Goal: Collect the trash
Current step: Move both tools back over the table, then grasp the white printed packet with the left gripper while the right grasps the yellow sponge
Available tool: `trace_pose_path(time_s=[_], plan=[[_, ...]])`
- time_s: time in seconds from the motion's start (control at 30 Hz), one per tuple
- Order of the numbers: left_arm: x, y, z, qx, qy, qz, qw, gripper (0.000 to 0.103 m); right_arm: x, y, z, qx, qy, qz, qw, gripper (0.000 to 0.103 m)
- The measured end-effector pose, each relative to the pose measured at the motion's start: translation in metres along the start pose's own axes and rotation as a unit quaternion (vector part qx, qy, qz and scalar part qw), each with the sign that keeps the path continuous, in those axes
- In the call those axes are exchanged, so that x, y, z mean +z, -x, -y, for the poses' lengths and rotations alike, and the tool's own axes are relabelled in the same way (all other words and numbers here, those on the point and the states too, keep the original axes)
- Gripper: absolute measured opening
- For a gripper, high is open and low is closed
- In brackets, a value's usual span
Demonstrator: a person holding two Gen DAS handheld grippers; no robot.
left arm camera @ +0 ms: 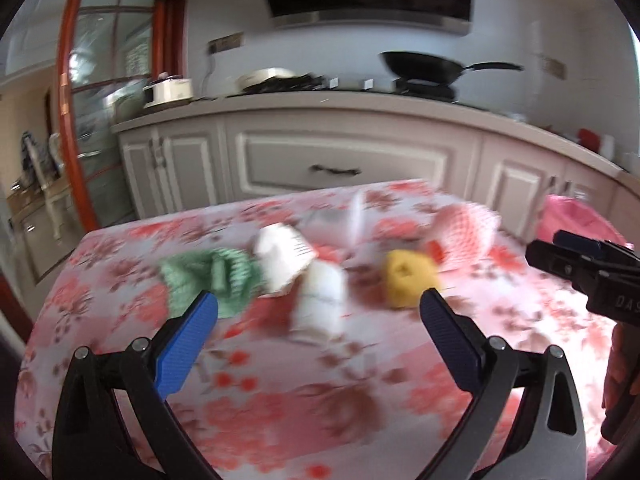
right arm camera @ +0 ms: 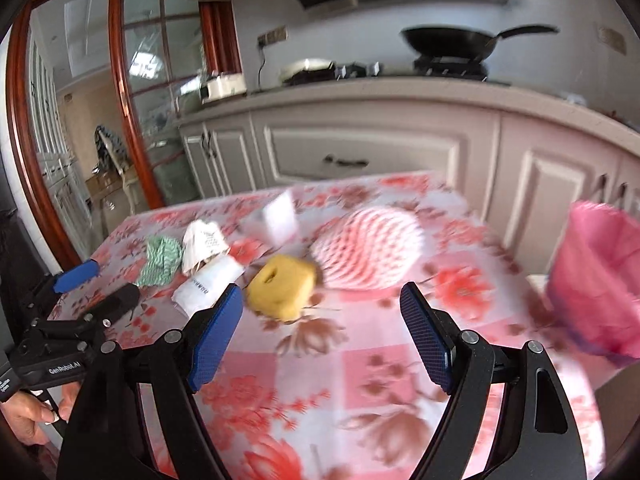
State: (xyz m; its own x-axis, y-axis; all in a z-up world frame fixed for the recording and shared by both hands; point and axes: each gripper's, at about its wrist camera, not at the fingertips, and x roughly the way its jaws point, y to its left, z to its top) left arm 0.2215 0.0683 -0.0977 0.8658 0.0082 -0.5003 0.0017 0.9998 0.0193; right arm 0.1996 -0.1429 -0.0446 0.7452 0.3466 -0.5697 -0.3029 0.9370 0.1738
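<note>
both hand-held grippers (left arm camera: 319, 312) (right arm camera: 321, 314) gape wide; only right view shows pink bin (right arm camera: 600, 276) whole.

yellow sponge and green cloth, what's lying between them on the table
Two white crumpled pieces: a paper wad nearer the green cloth and a white packet nearer the yellow sponge. The right wrist view shows it best.

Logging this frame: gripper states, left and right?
Left gripper: open, holding nothing, over the floral tablecloth.
Right gripper: open, holding nothing, near the yellow sponge.
</note>
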Motion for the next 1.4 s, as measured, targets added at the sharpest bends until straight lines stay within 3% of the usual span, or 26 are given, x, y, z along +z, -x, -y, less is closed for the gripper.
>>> trace_pose_path(time_s=[0.17,0.37,0.5,0.63,0.83,1.07,1.4], plan=[[-0.004,-0.008,-0.028,0.034,-0.007,-0.005,0.9994,0.098,0.002,-0.039,-0.015,0.019,-0.001,-0.029,0.999,0.076],[-0.015,-0.020,-0.055,0.044,0.015,-0.030,0.9984,0.098,0.006,-0.088,-0.032,0.027,0.002,-0.062,0.998,0.076],[-0.019,-0.029,-0.061,0.046,0.021,-0.043,0.9978,0.093,0.008,-0.117,-0.036,0.014,0.000,-0.097,0.995,0.070],[-0.018,-0.041,-0.056,0.033,0.017,-0.058,0.9976,0.087,0.006,-0.134,-0.032,0.004,-0.006,-0.127,0.992,0.058],[-0.008,-0.064,-0.042,0.002,0.023,-0.070,0.9973,0.084,0.002,-0.126,-0.024,0.031,0.005,-0.131,0.991,0.049],[0.005,-0.102,-0.014,-0.023,0.008,-0.097,0.9950,0.072,-0.004,-0.096,-0.001,0.039,-0.009,-0.118,0.992,0.048],[0.002,-0.144,0.015,-0.022,-0.029,-0.172,0.9845,0.039,-0.010,-0.069,0.026,0.040,-0.040,-0.102,0.993,0.048]])
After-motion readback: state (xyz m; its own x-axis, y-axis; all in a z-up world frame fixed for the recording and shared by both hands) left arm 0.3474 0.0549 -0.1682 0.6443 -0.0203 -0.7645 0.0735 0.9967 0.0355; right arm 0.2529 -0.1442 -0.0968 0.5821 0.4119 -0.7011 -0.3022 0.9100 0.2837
